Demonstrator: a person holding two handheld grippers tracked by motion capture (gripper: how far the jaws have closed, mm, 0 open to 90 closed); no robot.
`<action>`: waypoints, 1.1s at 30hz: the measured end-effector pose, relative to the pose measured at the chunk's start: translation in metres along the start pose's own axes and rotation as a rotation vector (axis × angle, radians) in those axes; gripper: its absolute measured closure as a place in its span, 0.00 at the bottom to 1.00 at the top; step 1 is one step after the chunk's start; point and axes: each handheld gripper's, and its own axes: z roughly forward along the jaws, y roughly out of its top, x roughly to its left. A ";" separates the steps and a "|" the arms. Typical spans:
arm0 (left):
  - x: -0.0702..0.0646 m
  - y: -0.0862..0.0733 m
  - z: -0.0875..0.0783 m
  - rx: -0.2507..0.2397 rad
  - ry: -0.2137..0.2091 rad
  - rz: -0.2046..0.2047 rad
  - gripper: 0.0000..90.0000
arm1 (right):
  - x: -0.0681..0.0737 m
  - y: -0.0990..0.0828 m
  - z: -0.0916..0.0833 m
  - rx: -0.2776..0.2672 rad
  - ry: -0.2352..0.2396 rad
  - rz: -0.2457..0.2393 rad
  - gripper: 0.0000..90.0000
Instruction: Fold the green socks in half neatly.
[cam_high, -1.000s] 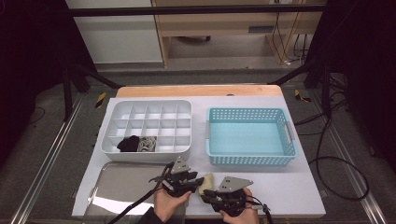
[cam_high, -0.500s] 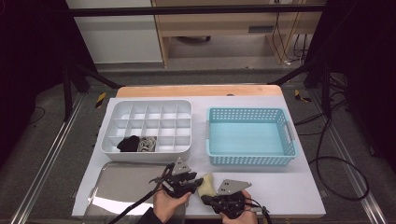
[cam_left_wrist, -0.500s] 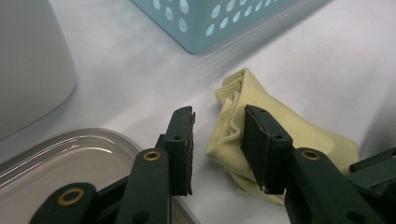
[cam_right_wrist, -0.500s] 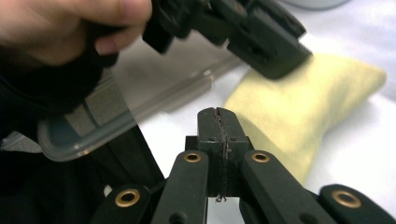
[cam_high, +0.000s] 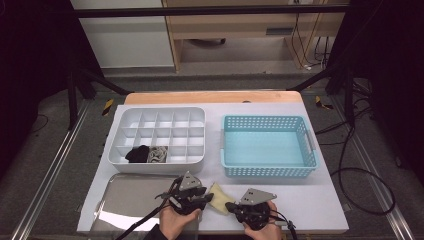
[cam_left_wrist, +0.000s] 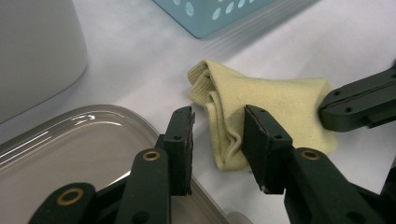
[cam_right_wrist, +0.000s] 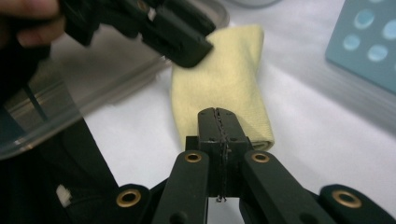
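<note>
Two grippers meet over one folded yellow sock (cam_high: 218, 198) that lies on the white table (cam_high: 320, 200), in front of the blue basket (cam_high: 268, 147) and just right of the clear tray (cam_high: 130, 200). From the high view its long axis runs slantwise, one end toward the left gripper (cam_high: 200, 198) and the other toward the right gripper (cam_high: 231, 206).

The left gripper view shows the ribbed cuff end (cam_left_wrist: 205, 81) pointing toward the basket, with folds along the near edge; its jaws stand apart, one over the tray rim and one over the sock's edge, gripping nothing.

The right gripper view looks along the sock's length. Its jaws have just been closing and now stand together at the near end, seemingly over the cloth's edge; whether any cloth is pinched I cannot tell. The white divided organiser (cam_high: 157, 137) holds a dark sock (cam_high: 137, 154) and a grey sock (cam_high: 158, 154).
</note>
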 end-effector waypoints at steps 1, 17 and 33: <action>0.000 -0.001 0.000 -0.002 0.002 -0.003 0.69 | 0.001 0.001 -0.001 -0.017 0.011 0.000 1.00; -0.002 -0.003 -0.001 -0.014 -0.019 -0.018 0.65 | -0.008 -0.005 0.006 -0.045 -0.063 0.024 1.00; 0.002 0.000 0.014 -0.003 -0.079 -0.086 0.44 | -0.012 -0.007 0.007 -0.058 -0.067 0.045 1.00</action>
